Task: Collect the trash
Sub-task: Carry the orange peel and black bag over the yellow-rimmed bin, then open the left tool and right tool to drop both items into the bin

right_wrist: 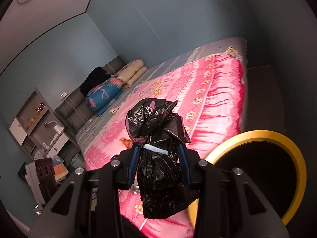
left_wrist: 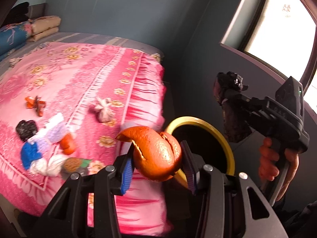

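left gripper (left_wrist: 158, 159): fingers clamped on an orange peel (left_wrist: 156, 154)
right gripper (right_wrist: 158, 163): fingers pinching a crumpled black plastic bag (right_wrist: 158, 144)
bin (right_wrist: 255, 134): gold-rimmed, right beside the bed (left_wrist: 79, 83)

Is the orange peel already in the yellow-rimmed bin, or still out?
Out. The orange peel sits clamped in the left gripper, in front of the yellow-rimmed bin.
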